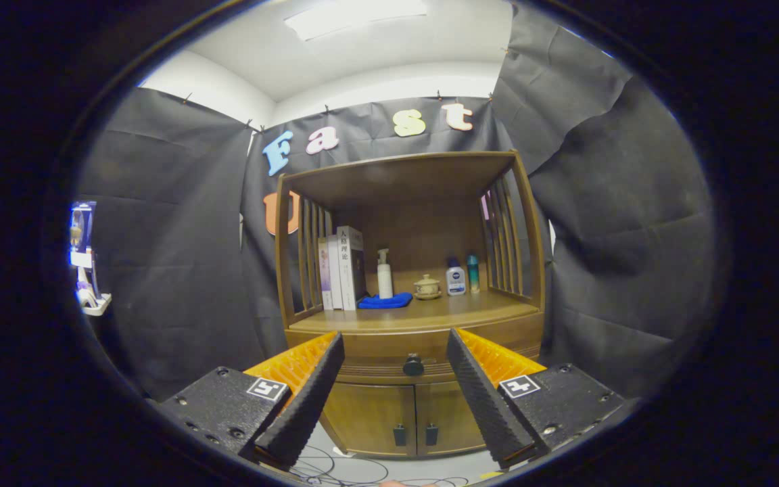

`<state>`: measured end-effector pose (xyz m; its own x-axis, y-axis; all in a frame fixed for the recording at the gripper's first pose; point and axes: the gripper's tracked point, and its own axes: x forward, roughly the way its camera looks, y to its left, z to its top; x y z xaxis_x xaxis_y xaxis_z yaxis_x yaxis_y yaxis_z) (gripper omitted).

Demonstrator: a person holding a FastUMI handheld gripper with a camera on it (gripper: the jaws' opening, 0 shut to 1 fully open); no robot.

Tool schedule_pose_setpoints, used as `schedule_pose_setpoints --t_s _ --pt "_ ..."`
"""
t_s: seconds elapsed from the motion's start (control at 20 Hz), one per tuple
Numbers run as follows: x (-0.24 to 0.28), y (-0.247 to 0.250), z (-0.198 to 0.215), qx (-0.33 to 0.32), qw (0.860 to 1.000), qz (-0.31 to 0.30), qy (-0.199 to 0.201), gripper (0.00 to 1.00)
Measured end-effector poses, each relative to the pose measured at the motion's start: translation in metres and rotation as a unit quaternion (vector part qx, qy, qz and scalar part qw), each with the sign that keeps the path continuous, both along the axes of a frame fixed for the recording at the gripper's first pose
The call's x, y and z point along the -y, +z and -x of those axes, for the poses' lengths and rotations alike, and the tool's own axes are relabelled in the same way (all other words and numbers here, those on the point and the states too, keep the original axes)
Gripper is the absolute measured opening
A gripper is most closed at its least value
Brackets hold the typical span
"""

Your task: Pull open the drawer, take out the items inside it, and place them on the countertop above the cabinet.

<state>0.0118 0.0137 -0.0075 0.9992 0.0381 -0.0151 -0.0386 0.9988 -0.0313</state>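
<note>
- Gripper [395, 338] nearest the camera: fingers spread wide, nothing between them, clear of the cabinet.
- Drawer [389, 362] dead ahead at 12 o'clock, closed flush; its dark knob [413, 365] sits in the gap between the fingertips, further off.
- Countertop [423, 312] just above the drawer front; front strip is bare.
- At the back: books [341, 268] at 11, blue cloth [385, 302], pump bottle [384, 273], small lidded pot [427, 287], two bottles [462, 276] at 1.
- Slatted side rails [506, 237] fence both ends.
- Two lower doors [403, 416] closed; cables [335, 470] on the floor at 6.
</note>
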Motion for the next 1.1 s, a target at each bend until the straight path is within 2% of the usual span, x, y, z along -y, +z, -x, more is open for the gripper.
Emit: schedule_pose_setpoints --t_s 0.4,0.85,1.1 --pt "0.013 -0.034 -0.041 -0.036 0.999 0.01 -0.008 0.99" --pt "0.015 -0.077 -0.12 -0.079 0.996 0.032 -0.004 0.99" --pt "0.024 -0.104 -0.17 -0.096 0.993 0.053 -0.03 0.99"
